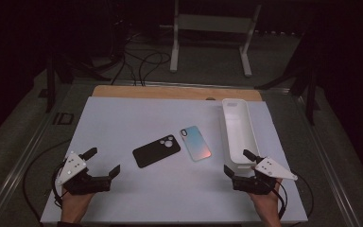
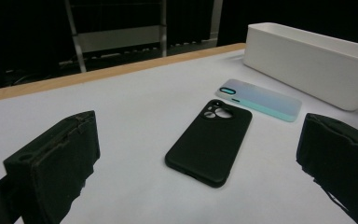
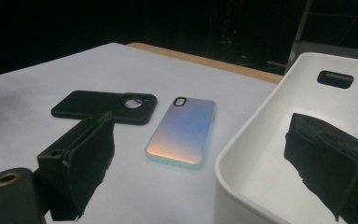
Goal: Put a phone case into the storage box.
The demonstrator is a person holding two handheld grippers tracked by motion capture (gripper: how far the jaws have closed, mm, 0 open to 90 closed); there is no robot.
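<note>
A black phone case (image 1: 156, 150) (image 2: 209, 141) (image 3: 105, 107) lies flat at the middle of the white table top (image 1: 127, 123), camera cut-out up. Beside it on the right lies an iridescent pale-blue phone case (image 1: 195, 143) (image 2: 260, 99) (image 3: 182, 131). A long white bin (image 1: 237, 132) (image 2: 317, 63) (image 3: 279, 154) stands empty at the right. My left gripper (image 1: 105, 161) (image 2: 200, 172) rests open near the front left, aimed at the black case. My right gripper (image 1: 238, 162) (image 3: 200, 172) stands open at the bin's near end, one jaw over the bin's inside.
A wooden strip (image 1: 175, 92) runs along the table's far edge. Beyond it stand a white frame (image 1: 212, 33) and cables (image 1: 142, 61) on the floor. Dark stands flank the table on both sides.
</note>
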